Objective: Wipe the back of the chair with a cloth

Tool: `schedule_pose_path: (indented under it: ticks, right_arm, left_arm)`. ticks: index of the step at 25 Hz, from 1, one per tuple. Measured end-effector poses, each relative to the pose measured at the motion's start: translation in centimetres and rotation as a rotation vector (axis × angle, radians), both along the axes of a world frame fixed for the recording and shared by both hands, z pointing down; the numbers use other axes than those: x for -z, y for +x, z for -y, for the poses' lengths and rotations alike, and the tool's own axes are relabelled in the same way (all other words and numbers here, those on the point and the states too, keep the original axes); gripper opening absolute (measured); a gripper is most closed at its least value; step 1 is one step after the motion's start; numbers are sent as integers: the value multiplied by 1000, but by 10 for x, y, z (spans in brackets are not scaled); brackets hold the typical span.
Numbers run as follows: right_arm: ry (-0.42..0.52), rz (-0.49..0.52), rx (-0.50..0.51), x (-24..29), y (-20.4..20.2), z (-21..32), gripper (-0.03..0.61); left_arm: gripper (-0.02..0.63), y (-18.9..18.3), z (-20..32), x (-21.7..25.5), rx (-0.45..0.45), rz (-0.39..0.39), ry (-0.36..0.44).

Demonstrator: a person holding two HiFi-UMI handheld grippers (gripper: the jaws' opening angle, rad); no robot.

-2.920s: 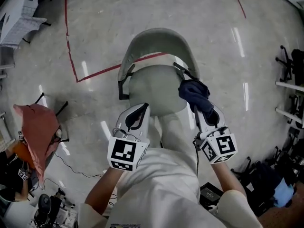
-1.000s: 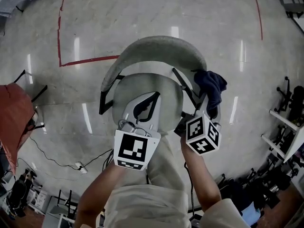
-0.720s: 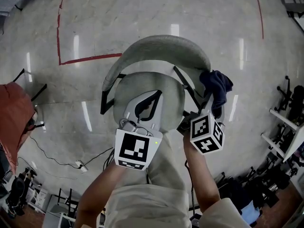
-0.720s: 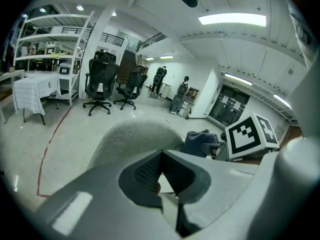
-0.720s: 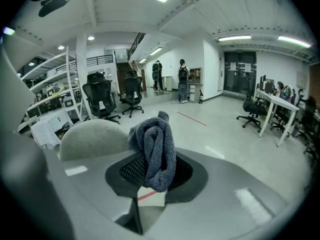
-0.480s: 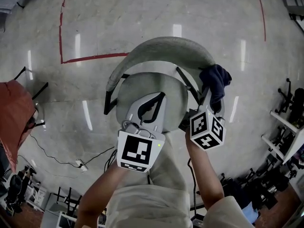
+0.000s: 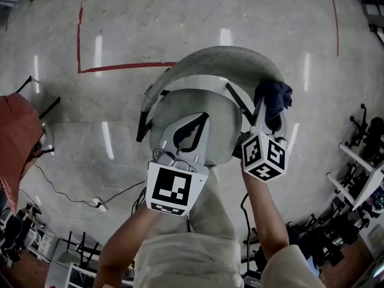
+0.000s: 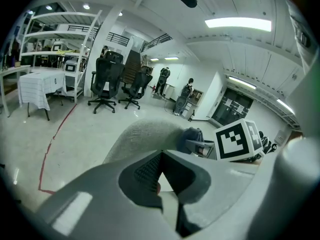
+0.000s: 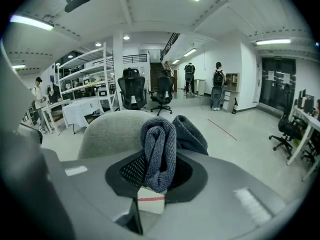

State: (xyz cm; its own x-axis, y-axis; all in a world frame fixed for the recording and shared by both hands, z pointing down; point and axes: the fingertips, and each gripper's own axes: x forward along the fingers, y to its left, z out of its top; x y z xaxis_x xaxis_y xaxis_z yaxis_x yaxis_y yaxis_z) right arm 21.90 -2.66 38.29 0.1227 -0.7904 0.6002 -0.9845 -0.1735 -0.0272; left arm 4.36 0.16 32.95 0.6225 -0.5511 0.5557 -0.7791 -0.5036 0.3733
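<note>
A grey upholstered chair stands below me, its curved back (image 7: pixel 222 59) on the far side of the round seat (image 7: pixel 180 110). My right gripper (image 7: pixel 263 110) is shut on a dark blue cloth (image 7: pixel 273 99), which bunches against the right end of the chair back. The right gripper view shows the cloth (image 9: pixel 160 151) folded between the jaws, with the chair back (image 9: pixel 112 131) just behind it. My left gripper (image 7: pixel 191 131) hovers over the seat, shut with nothing in it. In the left gripper view the chair back (image 8: pixel 142 136) rises ahead and the cloth (image 8: pixel 191 136) shows at its right.
Red tape lines (image 7: pixel 120 68) mark the pale polished floor. A rust-coloured fabric thing (image 7: pixel 15 143) stands at the left, and cables (image 7: pixel 72 191) trail across the floor. Racks and gear (image 7: pixel 360 161) crowd the right edge. Black office chairs (image 8: pixel 112 81) and several people stand far off.
The right gripper has kept the cloth and carried it from over the seat's right side out to the right end of the chair back. The left gripper has stayed over the seat.
</note>
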Motion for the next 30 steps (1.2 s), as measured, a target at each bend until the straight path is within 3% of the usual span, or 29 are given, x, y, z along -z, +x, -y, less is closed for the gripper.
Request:
schedule_pose_path:
  ticks: [7,30]
  right_arm:
    - [14,2,51,2,-19,11,90]
    - [67,35,323,-1,-136,51,89]
  left_arm:
    - [0,-16,-1,-2,24,-8,-13]
    - [0,-76,-10,-6,87,-17,-10]
